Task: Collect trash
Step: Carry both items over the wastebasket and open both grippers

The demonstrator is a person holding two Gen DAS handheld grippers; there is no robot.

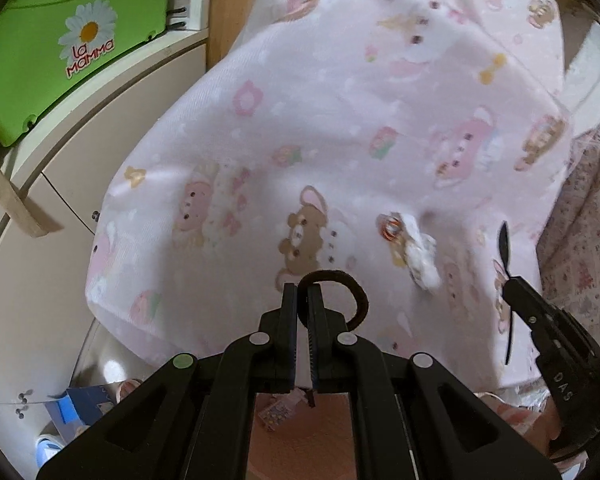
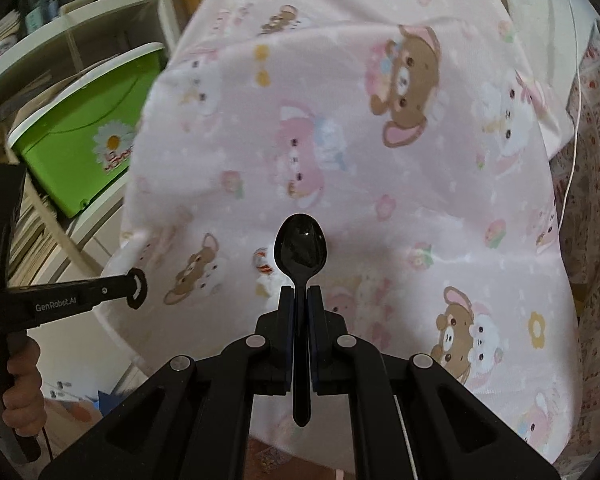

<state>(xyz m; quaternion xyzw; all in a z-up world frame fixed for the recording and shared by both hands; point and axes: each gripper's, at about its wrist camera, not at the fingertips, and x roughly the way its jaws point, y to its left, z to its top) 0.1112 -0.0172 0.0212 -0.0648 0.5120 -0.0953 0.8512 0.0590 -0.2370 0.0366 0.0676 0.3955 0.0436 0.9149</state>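
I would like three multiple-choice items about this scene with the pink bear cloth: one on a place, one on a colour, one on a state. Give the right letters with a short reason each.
1. Where does the crumpled wrapper lie?
A. on the pink cloth
B. in the green box
C. between gripper fingers

2. What colour is the spoon?
A. white
B. black
C. green

3. What state is the left gripper in?
A. wide open
B. shut on a brown ring
C. shut on the spoon

Answers:
1 A: the crumpled wrapper rests on the pink cloth.
2 B: the spoon in the right gripper is black.
3 B: the left gripper pinches the brown ring.
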